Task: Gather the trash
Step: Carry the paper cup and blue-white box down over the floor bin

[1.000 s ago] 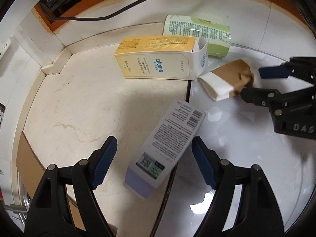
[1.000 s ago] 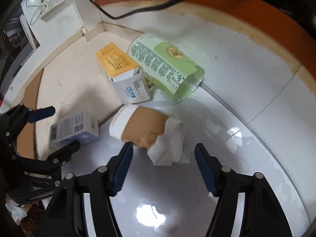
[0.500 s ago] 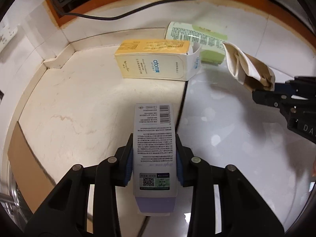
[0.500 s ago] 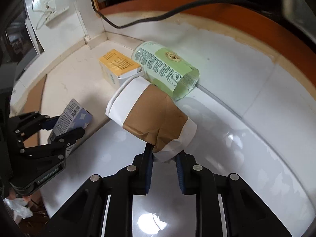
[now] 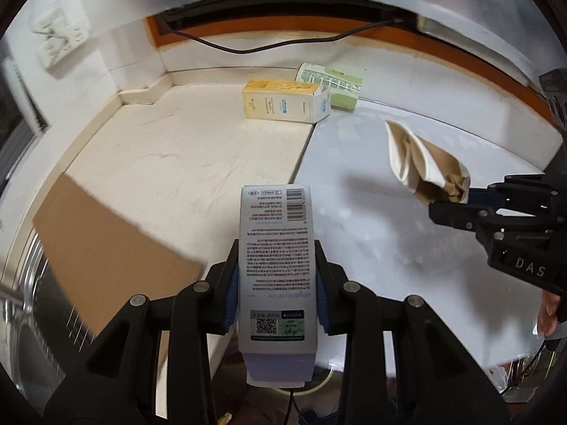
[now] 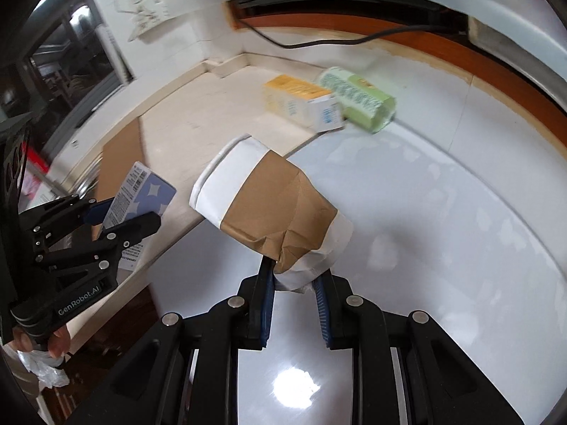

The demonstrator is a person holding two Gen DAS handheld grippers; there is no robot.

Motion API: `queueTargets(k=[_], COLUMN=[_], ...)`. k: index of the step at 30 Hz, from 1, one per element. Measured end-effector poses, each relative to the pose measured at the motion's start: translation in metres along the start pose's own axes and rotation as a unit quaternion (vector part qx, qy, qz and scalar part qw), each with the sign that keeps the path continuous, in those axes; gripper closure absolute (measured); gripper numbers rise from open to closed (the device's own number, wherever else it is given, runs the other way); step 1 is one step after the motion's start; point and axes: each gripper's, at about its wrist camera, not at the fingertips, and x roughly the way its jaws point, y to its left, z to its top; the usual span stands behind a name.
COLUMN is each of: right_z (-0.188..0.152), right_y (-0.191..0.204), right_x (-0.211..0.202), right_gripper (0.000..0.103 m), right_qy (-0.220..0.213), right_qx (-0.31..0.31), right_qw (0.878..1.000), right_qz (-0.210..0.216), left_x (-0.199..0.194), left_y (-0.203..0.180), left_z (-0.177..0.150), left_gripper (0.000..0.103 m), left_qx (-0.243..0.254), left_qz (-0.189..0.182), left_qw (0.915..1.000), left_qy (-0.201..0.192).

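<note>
— Jaws, both units?
— Left gripper (image 5: 276, 295): pinching box (image 5: 275, 255), long axis running up frame, away from the camera. Right gripper (image 6: 294, 304): clamped on crushed base of cup (image 6: 264, 207), mouth aimed upper left.
— Materials?
— Box: stiff printed card, grey-lilac, flat faces. Cup: white paper, brown sleeve, creased, soft.
— Left to collect?
— Yellow carton (image 5: 283, 104), green bottle (image 5: 331, 83), lying touching at upper centre of counter (image 5: 159, 163). Both hands full; neither plainly nearer.

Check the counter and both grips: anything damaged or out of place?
The paper cup in the right gripper is crushed at its base. The yellow carton lies on its side with its end flap open, beside a toppled green container.
</note>
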Motion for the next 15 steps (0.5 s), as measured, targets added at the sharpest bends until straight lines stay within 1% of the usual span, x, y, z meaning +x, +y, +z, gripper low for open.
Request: queueTargets(k=[4,10,15], right_z=[-0.030,-0.084,-0.127], right_y=[0.031,0.084,0.114], right_x=[-0.027,-0.054,-0.065], right_gripper=[0.082,0.082,0.082], right_qy=[-0.002,0.005,0.012], right_qx=[-0.013,-0.040,-0.055], right_qw=[1.000,0.998,0.997], right_qz=[0.020,0.045,0.059], left_x=[-0.031,-0.068,-0.090], left_y=[0.000,-0.003,-0.007], left_z=[-0.035,-0.101,-0.152], left_gripper=[0.072,0.071,0.071], left_qx=[-0.019,-0.042,-0.051], left_qz=[-0.004,-0.011,0.005], left_qw=[0.9998,0.9990,0.9987], left_qy=[0.002,0.012,0.004])
